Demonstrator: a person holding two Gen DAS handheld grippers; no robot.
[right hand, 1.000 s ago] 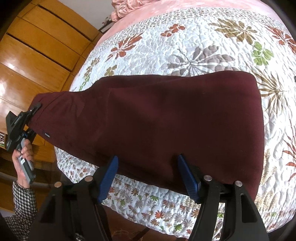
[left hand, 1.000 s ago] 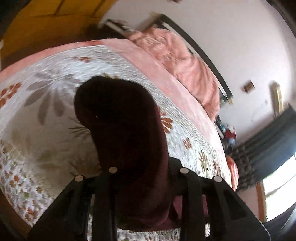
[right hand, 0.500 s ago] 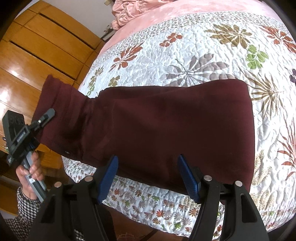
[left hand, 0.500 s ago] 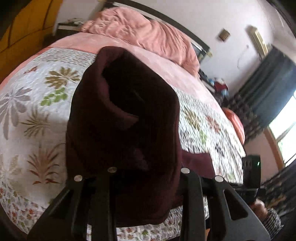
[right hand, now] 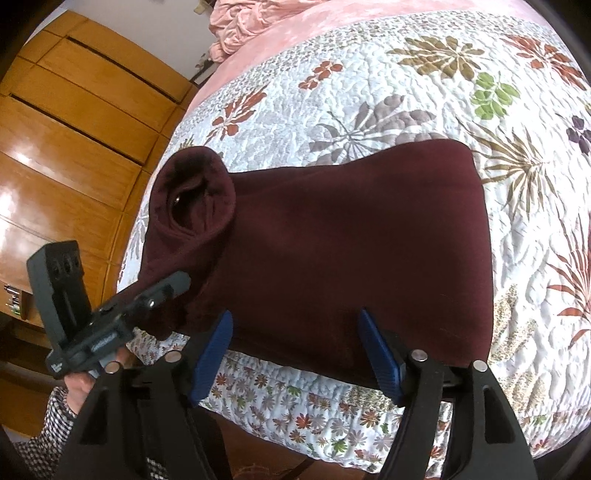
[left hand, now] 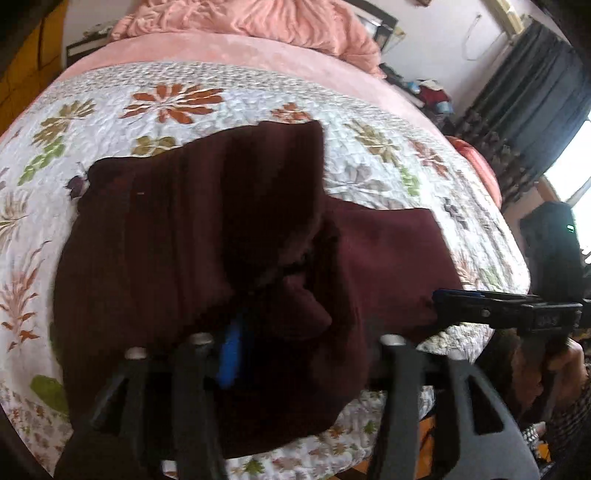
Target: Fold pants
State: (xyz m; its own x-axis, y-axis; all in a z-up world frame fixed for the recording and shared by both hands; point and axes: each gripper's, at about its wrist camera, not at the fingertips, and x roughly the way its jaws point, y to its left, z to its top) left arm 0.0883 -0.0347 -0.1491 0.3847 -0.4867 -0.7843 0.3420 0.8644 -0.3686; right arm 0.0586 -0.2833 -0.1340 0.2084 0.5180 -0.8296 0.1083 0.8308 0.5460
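Fold partly done: pants lie on the quilt near its front edge, left gripper pinching one end raised over the rest, right gripper wide, empty; laying down and squaring remain.

Count: pants 1, maroon. Grippers 2: left, right. Quilt 1, floral. Bed 1. Pink blanket 1, bunched. Curtain 1. Wardrobe 1, wooden.

Floral quilt on bed; pink blanket; wooden wardrobe; dark curtains.
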